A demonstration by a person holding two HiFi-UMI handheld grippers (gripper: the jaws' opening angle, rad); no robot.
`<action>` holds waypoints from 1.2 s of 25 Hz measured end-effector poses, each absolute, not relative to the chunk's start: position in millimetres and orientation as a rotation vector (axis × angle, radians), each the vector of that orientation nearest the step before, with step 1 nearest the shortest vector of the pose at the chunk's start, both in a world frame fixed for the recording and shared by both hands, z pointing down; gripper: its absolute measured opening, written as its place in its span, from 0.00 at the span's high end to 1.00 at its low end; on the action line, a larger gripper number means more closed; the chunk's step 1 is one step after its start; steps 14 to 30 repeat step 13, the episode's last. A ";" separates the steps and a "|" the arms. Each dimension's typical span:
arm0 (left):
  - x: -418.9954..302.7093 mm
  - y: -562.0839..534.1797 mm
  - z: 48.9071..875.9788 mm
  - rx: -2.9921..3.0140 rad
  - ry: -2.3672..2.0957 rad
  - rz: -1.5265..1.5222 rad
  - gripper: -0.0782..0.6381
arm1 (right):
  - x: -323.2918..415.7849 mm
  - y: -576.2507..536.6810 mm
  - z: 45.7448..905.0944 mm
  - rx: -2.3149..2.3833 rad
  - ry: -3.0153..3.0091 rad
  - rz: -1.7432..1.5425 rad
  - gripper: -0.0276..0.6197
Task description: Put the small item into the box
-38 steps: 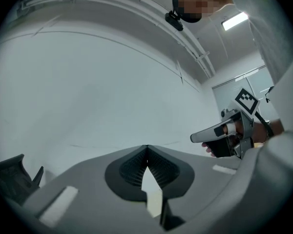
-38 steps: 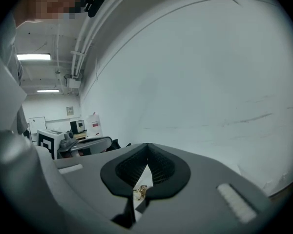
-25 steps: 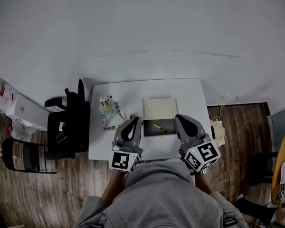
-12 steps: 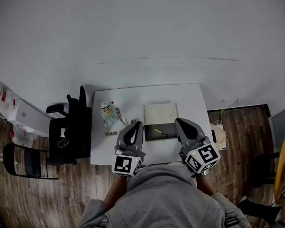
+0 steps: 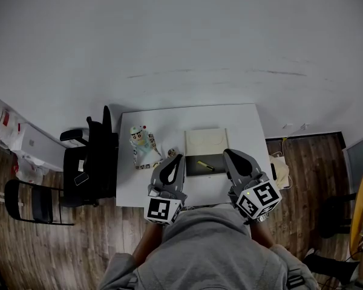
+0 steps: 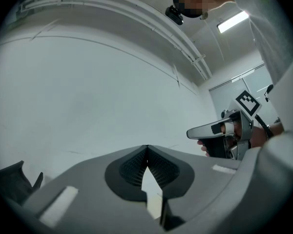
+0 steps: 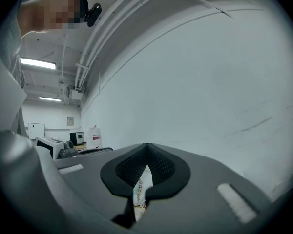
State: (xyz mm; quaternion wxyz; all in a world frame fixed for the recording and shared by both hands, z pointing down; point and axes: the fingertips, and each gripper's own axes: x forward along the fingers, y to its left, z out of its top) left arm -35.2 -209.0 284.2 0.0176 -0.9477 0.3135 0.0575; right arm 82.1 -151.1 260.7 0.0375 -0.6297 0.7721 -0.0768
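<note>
On the white table (image 5: 242,116) lies an open box: its cream lid (image 5: 206,141) is folded back and its dark inside (image 5: 215,161) holds a small yellow item (image 5: 204,165). Another small pale item (image 5: 170,153) lies just left of the box. My left gripper (image 5: 177,157) is shut over the table's front edge, beside that pale item. My right gripper (image 5: 228,153) is shut at the box's right front corner. In the gripper views both point up at the wall, the left gripper (image 6: 146,148) and the right gripper (image 7: 147,146) with jaws closed on nothing.
A cartoon toy figure (image 5: 141,142) with a strap lies on the table's left part. A black office chair (image 5: 88,162) stands against the table's left side, a folding chair (image 5: 27,201) further left. A pale bag (image 5: 281,171) sits on the wood floor to the right.
The head camera has shifted a little, so the table sits slightly higher and further right in frame. Both grippers stay shut near the table's front edge.
</note>
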 end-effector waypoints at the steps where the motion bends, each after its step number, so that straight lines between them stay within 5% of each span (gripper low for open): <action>1: -36.1 -208.0 285.3 -2.941 0.972 0.173 0.89 | 80.8 -150.8 261.4 -1.930 2.370 -0.235 0.93; 30: -48.7 -207.0 286.2 -2.944 1.023 0.183 0.89 | 69.8 -151.2 265.6 -1.915 2.412 -0.242 0.93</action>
